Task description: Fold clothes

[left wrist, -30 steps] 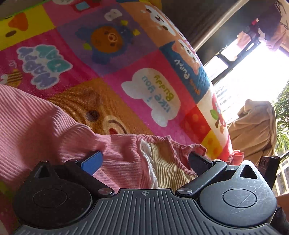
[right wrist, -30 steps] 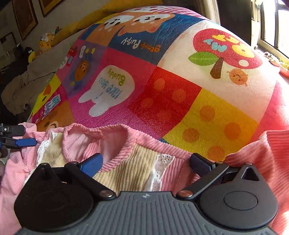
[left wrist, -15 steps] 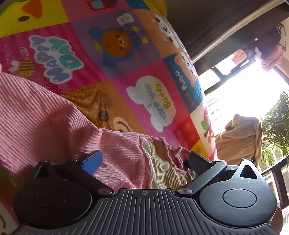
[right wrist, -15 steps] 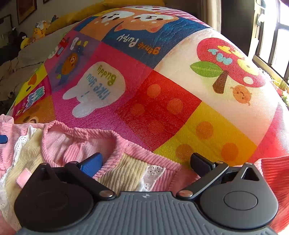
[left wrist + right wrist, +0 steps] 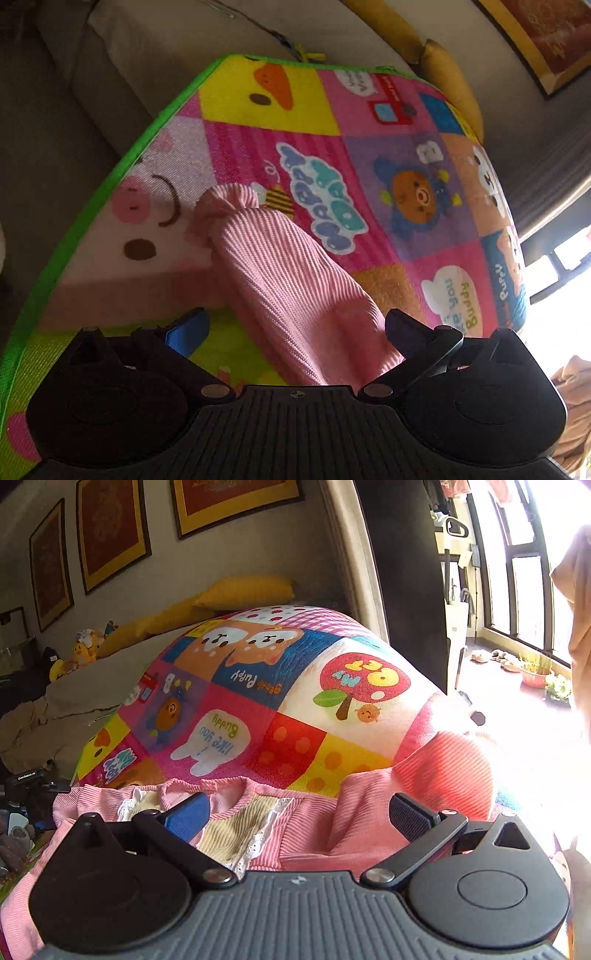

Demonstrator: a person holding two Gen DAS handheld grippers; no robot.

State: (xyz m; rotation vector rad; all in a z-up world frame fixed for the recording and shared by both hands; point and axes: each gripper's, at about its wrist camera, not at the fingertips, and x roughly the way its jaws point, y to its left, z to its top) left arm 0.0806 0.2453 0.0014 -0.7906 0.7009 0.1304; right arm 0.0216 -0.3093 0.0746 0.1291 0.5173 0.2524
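Harsh daylight from the window (image 5: 524,565) blowing out the right edge of both views, sofa (image 5: 74,92) side dim and shadowed, strong fisheye bending, slight softness.

The pink garment (image 5: 369,812) is made of ribbed knit cloth, matt and soft-looking; its sleeve (image 5: 291,280) shows fine parallel ribs, gathered at the cuff. A cream corded panel (image 5: 236,830) is set into the front and edged with white eyelet lace (image 5: 266,834). The play mat (image 5: 388,122) is covered in a finely woven, printed fabric with a slight sheen, bound in green tape (image 5: 92,199). The left gripper (image 5: 293,330) and the right gripper (image 5: 299,814) are built of matt black plastic with a ridged body, small bright metal pivot pins and one blue pad (image 5: 188,816) each. The sofa (image 5: 147,48) is upholstered in dull beige cloth.
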